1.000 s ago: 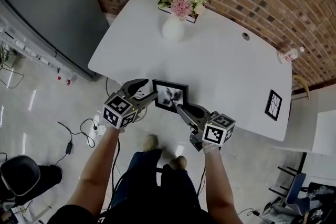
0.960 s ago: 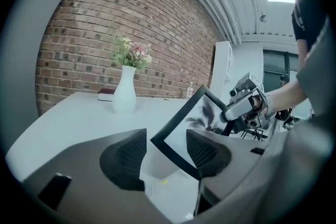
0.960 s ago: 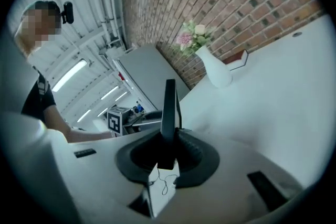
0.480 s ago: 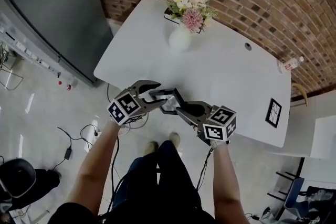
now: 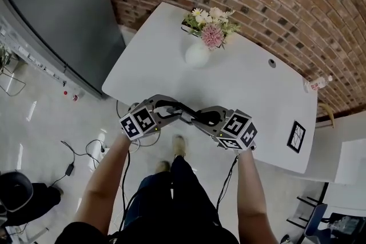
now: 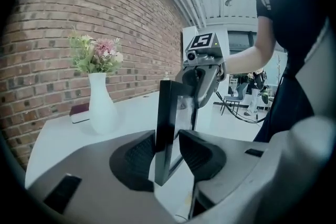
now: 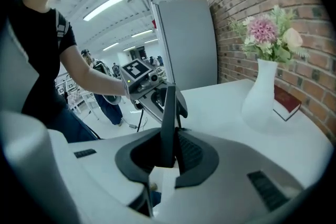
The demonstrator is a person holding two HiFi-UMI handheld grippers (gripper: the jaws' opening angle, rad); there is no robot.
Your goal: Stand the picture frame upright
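Note:
The black picture frame [image 5: 184,116] stands on edge over the front edge of the white table [image 5: 251,94], held between both grippers. My right gripper [image 5: 194,118] is shut on its right end; in the right gripper view the frame [image 7: 168,123] stands thin and upright between the pressing pads [image 7: 169,152]. My left gripper [image 5: 174,110] is at the frame's left end, jaws closing. In the left gripper view the frame [image 6: 168,123] stands slanted between the pads [image 6: 168,152], with a gap still showing on one side. Each gripper faces the other along the frame.
A white vase with flowers [image 5: 197,53] stands at the table's far side, a dark red book [image 7: 286,102] beside it. A second small frame [image 5: 296,136] lies at the table's right end, near a bottle [image 5: 316,83]. A brick wall runs behind; a grey cabinet [image 5: 51,14] stands on the left.
The frame lay flat at the table's front edge with a gripper at each side. It has been tipped up onto its edge, and both grippers have drawn together around it.

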